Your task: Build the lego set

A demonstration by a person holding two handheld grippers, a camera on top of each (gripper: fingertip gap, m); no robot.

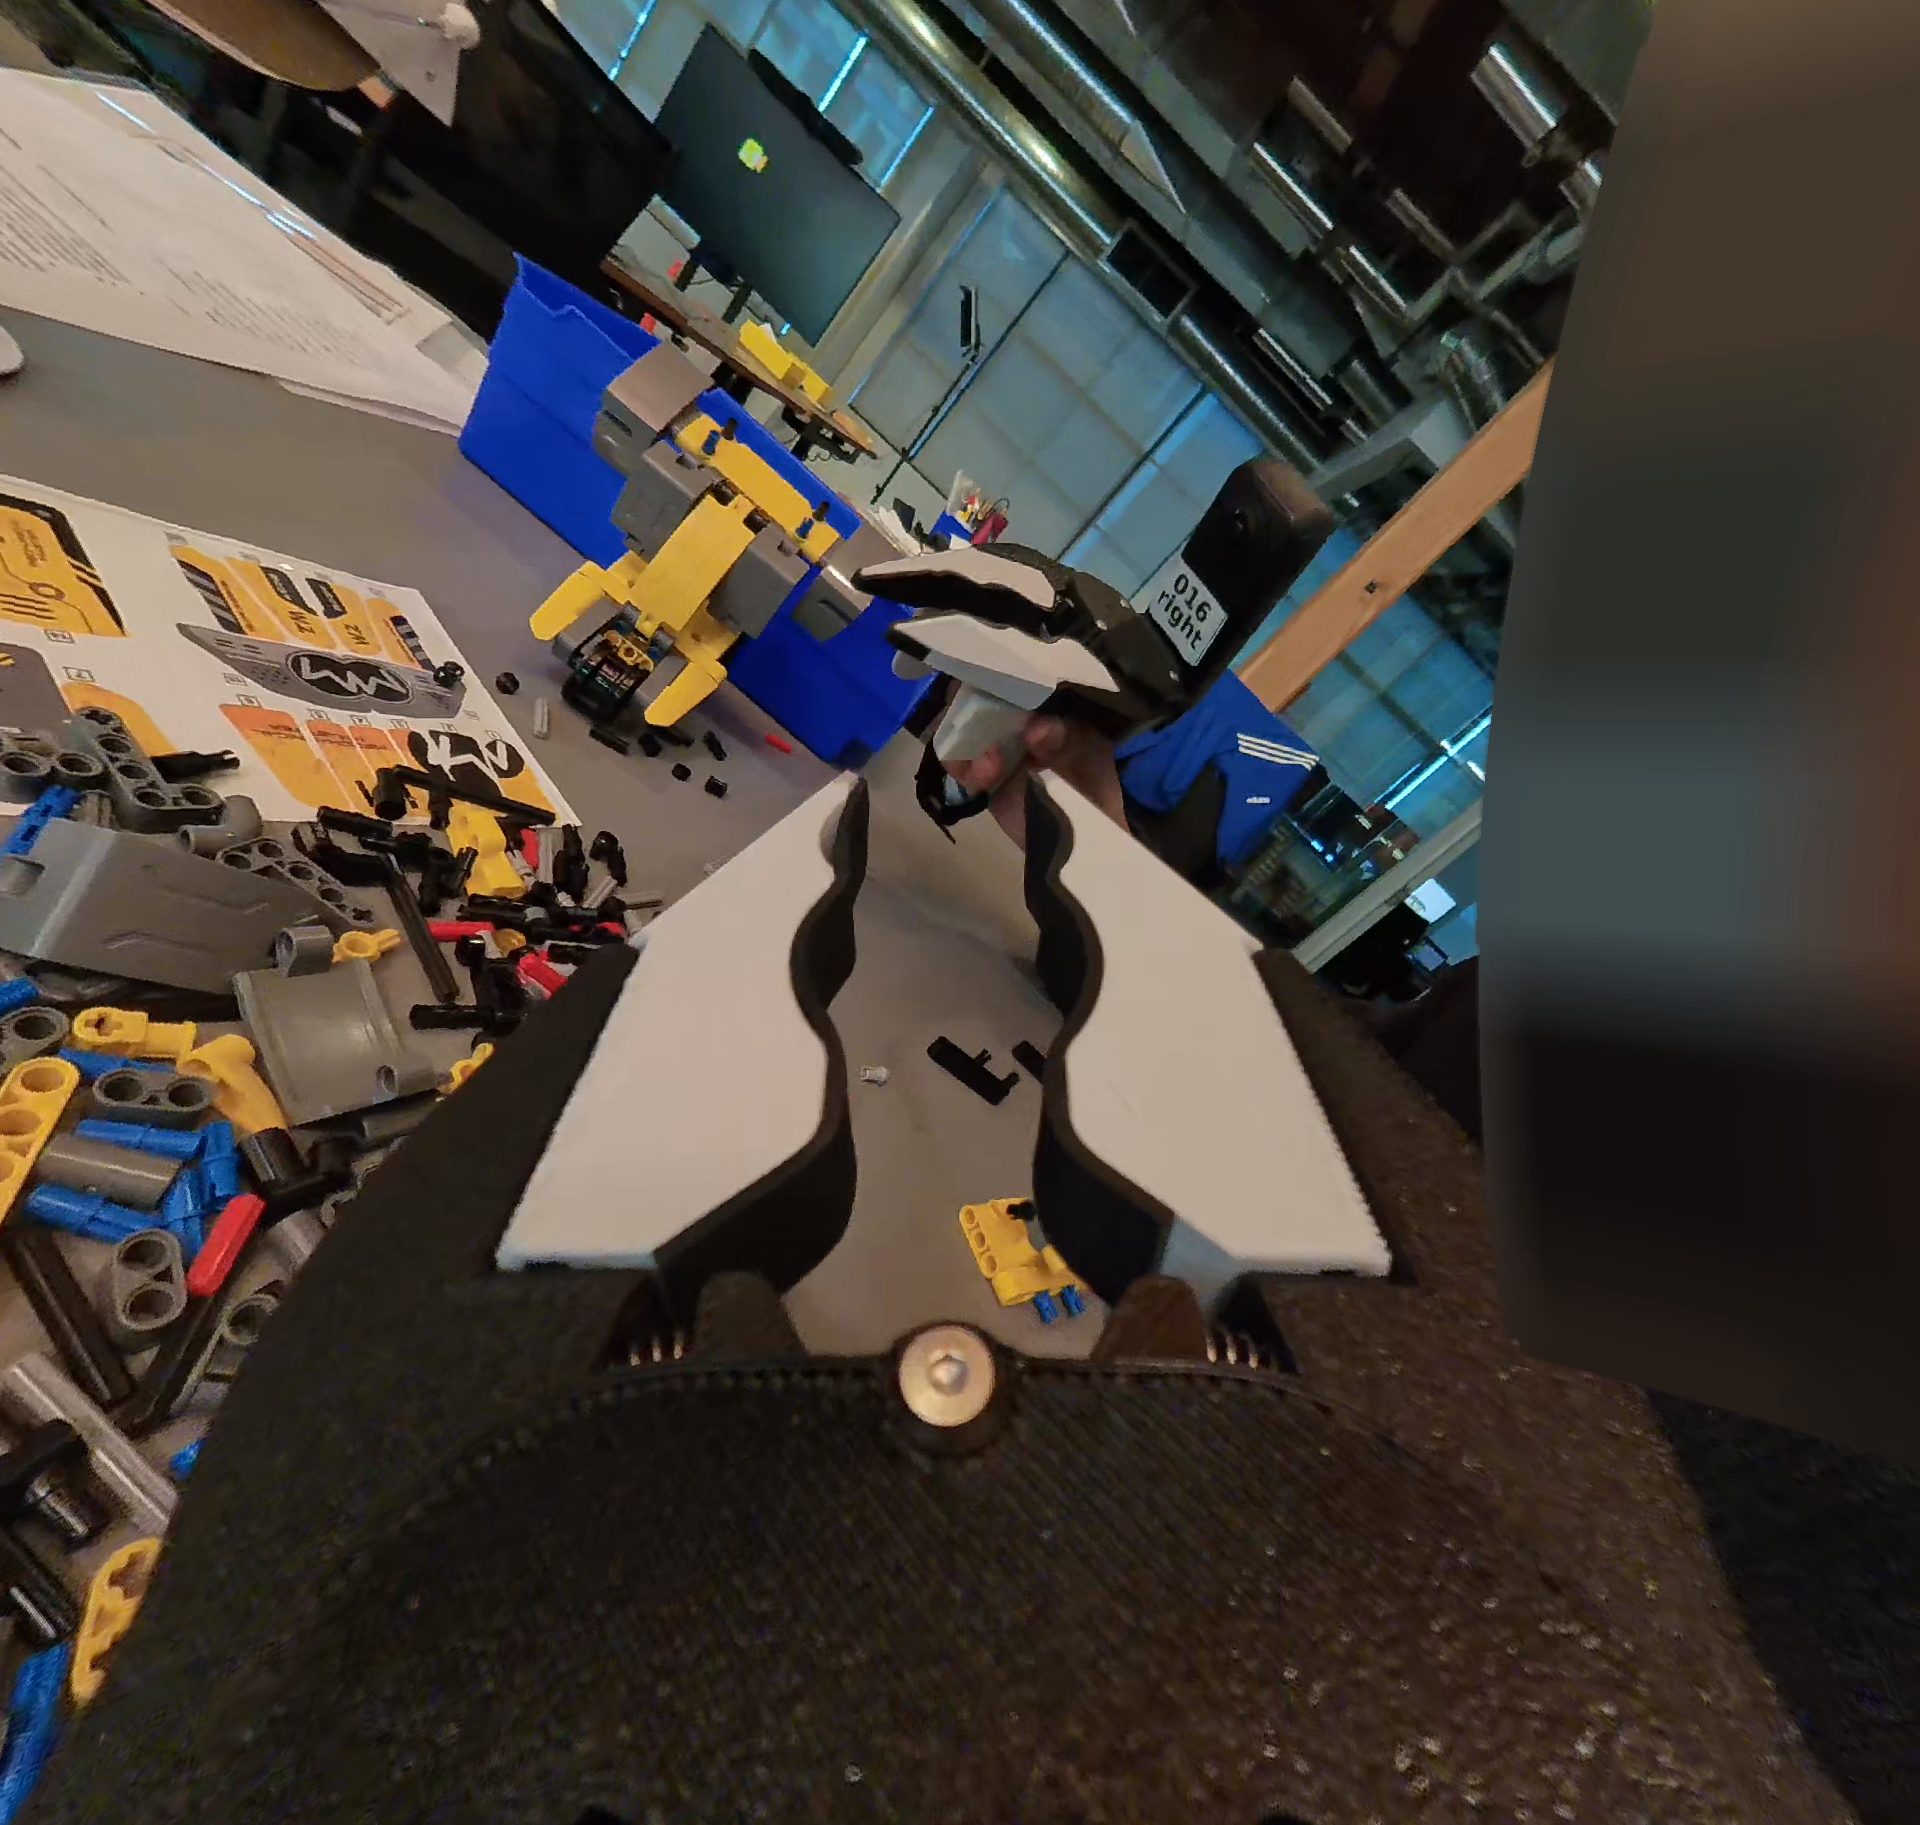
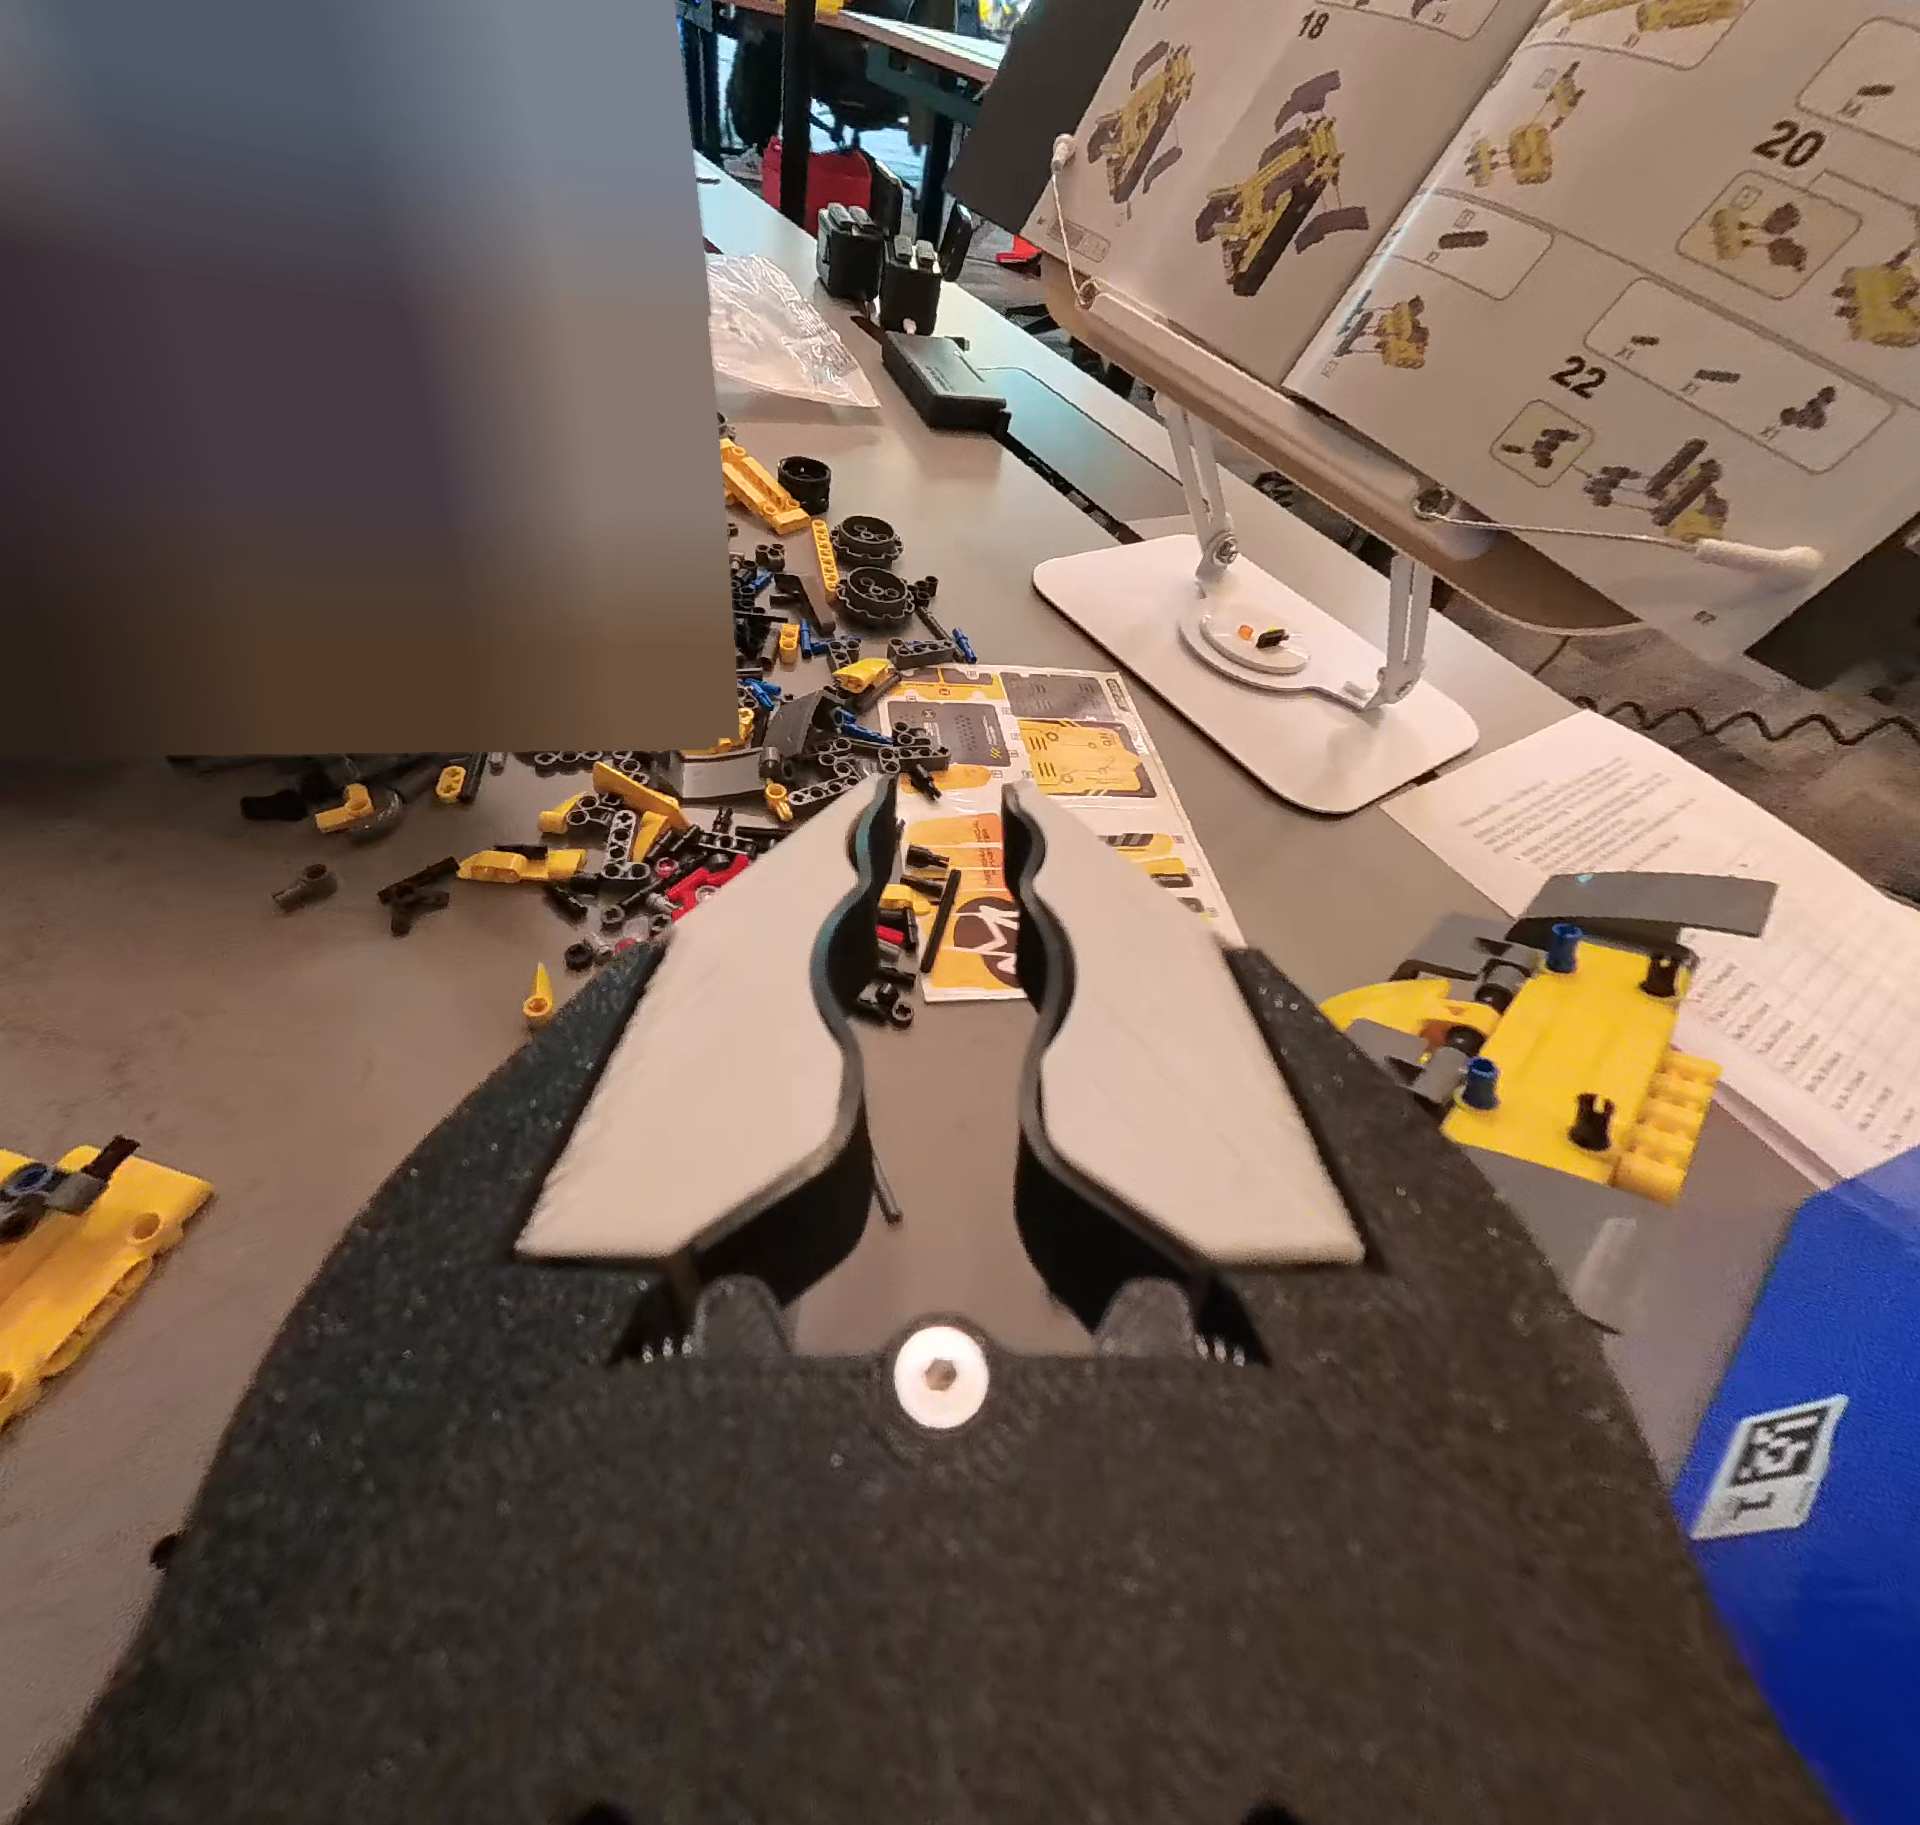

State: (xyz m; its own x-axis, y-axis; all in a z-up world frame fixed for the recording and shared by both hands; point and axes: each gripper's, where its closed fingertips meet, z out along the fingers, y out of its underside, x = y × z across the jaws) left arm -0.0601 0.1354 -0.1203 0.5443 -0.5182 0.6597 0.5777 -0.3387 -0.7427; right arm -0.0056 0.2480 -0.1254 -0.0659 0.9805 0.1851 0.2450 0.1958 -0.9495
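My left gripper (image 1: 948, 799) is open and empty, low over the grey table (image 1: 343, 466). A small yellow piece with blue pins (image 1: 1013, 1250) and black pins (image 1: 971, 1063) lie on the table below its fingers. My right gripper (image 2: 951, 799) is open and empty above a sticker sheet (image 2: 1049, 788) and loose black pins. In the left wrist view a hand holds the right gripper (image 1: 883, 609) beside a yellow and grey brick model (image 1: 696, 560) that leans on a blue bin (image 1: 540, 404). The model (image 2: 1558, 1048) lies just right of the right gripper.
A pile of loose yellow, blue, grey and black parts (image 1: 208, 1048) lies left of the left gripper, with more parts (image 2: 790, 632) ahead of the right. An open instruction booklet (image 2: 1455, 217) rests on a white stand (image 2: 1247, 653). Printed papers (image 2: 1662, 840), the blue bin (image 2: 1818, 1360) and a yellow panel (image 2: 83, 1245) lie nearby. The gap from one gripper's tips to the other's is roughly 12 cm.
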